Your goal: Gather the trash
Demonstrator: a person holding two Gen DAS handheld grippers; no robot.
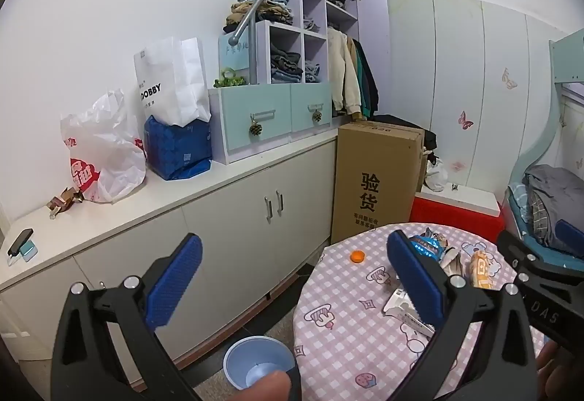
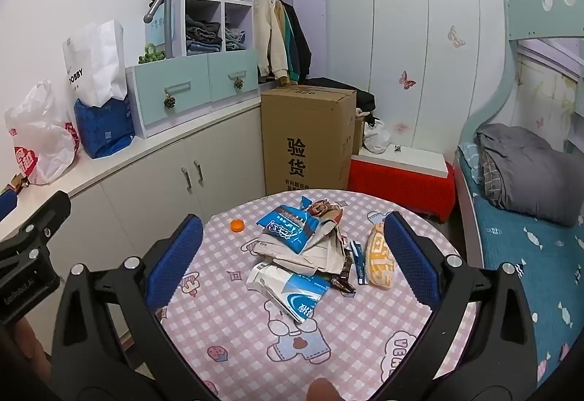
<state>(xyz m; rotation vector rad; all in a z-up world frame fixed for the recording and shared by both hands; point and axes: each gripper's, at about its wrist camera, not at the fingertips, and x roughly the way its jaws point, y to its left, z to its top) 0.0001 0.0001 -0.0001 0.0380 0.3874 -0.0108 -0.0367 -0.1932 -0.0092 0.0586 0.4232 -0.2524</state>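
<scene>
A pile of trash lies on the round table with the pink checked cloth (image 2: 365, 328): a blue snack wrapper (image 2: 288, 227), crumpled brown paper (image 2: 321, 251), a white-and-blue packet (image 2: 288, 289), an orange-yellow wrapper (image 2: 381, 260) and an orange bottle cap (image 2: 237, 225). My right gripper (image 2: 292, 255) is open and empty, held above the near part of the table, facing the pile. My left gripper (image 1: 292, 273) is open and empty, at the table's left edge, above a blue bin (image 1: 259, 366) on the floor. The cap (image 1: 357, 256) and part of the pile (image 1: 434, 247) show in the left wrist view.
White cabinets (image 1: 219, 225) run along the left wall, with bags (image 1: 106, 152) and a drawer unit (image 1: 270, 116) on top. A tall cardboard box (image 2: 306, 141) and a red box (image 2: 401, 185) stand behind the table. A bed (image 2: 529, 236) is on the right.
</scene>
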